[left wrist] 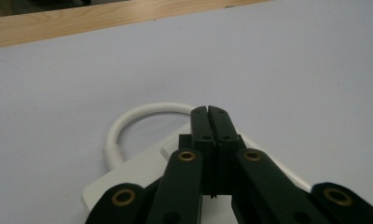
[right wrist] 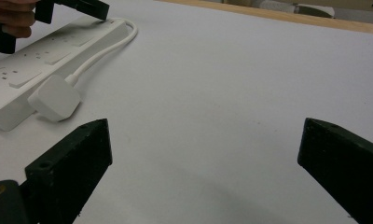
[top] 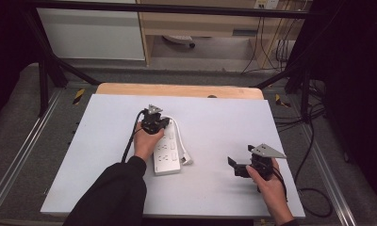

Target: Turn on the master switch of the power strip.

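i see a white power strip point(top: 167, 151) lying flat on the white-covered bench point(top: 215, 122), left of centre, its long axis running roughly away from me. it is a slim rectangular block with several sockets and switches along its top face. its white cable point(left wrist: 142, 116) leaves the far end, loops round in a curve and runs back along the strip's right side to a white plug point(right wrist: 55, 98), which rests on the bench just beside the strip's near end.

my left gripper point(top: 154, 123) sits over the far end of the strip, its fingers pressed together with nothing between them; in the left gripper view they hang just above the strip's end and the cable loop. my right gripper point(top: 238, 165) is well apart, to the right, near the bench's front edge, its fingers spread wide over bare surface.
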`<state>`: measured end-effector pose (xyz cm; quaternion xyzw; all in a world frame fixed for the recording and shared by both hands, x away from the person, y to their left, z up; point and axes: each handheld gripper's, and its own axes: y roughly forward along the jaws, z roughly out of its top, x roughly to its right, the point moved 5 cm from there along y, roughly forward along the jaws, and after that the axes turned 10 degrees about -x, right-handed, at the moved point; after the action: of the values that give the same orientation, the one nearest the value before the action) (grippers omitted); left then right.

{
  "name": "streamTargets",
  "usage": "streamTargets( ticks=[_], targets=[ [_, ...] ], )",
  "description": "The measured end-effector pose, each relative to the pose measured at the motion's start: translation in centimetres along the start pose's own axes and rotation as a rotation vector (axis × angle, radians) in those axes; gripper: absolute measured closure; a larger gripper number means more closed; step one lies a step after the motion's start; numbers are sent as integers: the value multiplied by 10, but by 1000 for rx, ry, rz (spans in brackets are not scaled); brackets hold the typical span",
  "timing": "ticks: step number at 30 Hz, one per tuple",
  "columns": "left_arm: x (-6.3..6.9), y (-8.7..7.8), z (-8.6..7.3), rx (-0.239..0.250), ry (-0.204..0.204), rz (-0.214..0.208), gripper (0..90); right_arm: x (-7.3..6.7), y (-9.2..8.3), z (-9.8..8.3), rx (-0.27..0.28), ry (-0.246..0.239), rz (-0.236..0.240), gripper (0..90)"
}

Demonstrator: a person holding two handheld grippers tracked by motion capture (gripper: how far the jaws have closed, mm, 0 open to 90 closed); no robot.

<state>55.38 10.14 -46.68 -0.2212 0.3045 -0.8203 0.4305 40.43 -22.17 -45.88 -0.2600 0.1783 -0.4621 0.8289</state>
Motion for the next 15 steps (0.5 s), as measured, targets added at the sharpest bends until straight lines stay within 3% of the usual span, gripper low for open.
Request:
streamTargets(
  ticks=[15],
  targets=[
    [0, 1, 0, -1, 6, 6, 900, 0, 0, 0, -2, 3, 2, 32]
  ],
)
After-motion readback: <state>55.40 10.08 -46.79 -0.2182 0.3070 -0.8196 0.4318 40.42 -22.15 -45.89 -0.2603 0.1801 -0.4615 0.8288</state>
